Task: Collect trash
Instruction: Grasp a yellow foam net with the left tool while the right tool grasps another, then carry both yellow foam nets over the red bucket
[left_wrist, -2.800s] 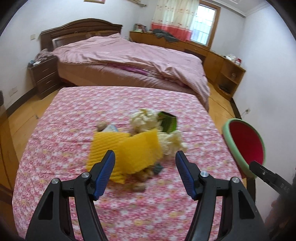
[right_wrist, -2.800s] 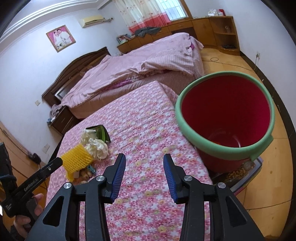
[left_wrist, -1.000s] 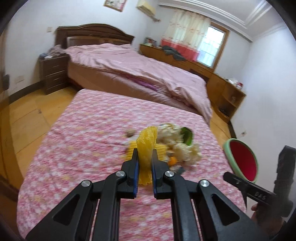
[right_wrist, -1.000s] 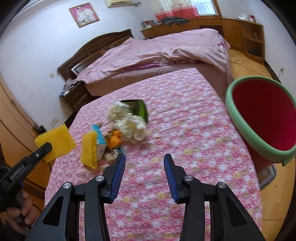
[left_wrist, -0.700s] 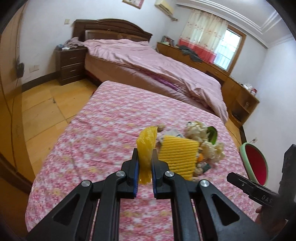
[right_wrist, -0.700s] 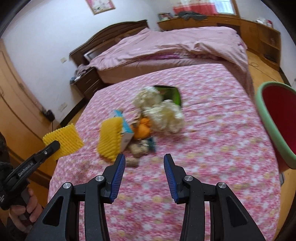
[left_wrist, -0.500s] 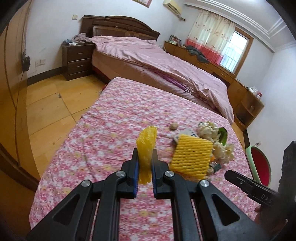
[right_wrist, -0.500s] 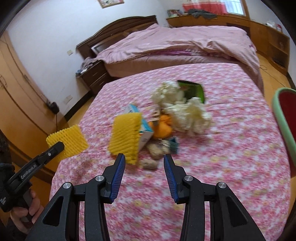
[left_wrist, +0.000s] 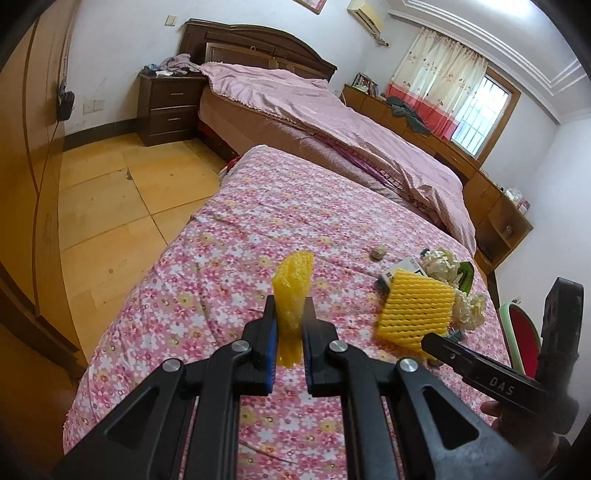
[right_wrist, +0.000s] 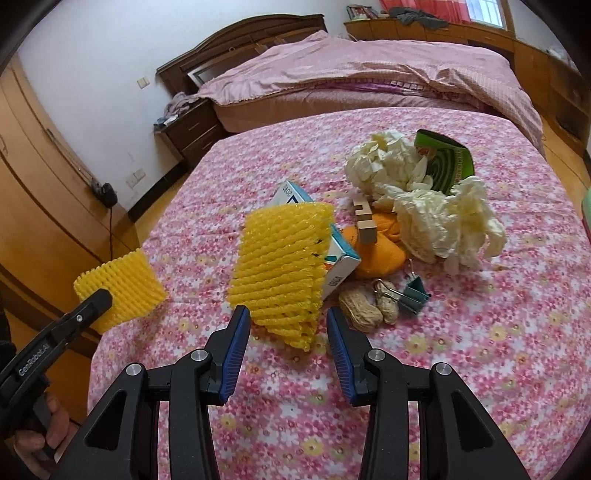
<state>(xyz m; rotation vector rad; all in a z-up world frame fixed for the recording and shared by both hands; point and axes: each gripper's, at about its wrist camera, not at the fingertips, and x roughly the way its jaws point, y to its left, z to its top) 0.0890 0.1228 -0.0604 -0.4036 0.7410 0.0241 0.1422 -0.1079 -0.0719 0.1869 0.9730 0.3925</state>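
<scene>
Left gripper (left_wrist: 288, 334): black plastic frame, blue ribbed pads, clamped on a yellow foam net (left_wrist: 293, 295), a ridged mesh sleeve squeezed to a narrow upright wedge and held off the near-left edge of the floral cloth (left_wrist: 229, 258). Right gripper (right_wrist: 288, 339): same build, jaws spread wide and gripping nothing, its fingers flanking the lower edge of a second net (right_wrist: 282, 266), a flattened rectangular sleeve of knobbly yellow foam lying on the cloth. Box (right_wrist: 341, 260): white and teal card, oblong, partly under that net and touching it. Orange peel (right_wrist: 380, 251): soft, matte, just behind the box. Wood block (right_wrist: 364, 218): pale, notched, resting on the peel. Crumpled paper (right_wrist: 424, 203): two cream wads, creased, beyond the peel. Green packet (right_wrist: 443, 162): glossy, curled, against the wads on their far side. Peanuts (right_wrist: 369, 308): two tan, wrinkled shells, right of the second net. Binder clip (right_wrist: 415, 293): teal metal with wire arms, touching the peanuts. Bin (left_wrist: 521, 343): red inside, green rim, off the cloth's right edge.
</scene>
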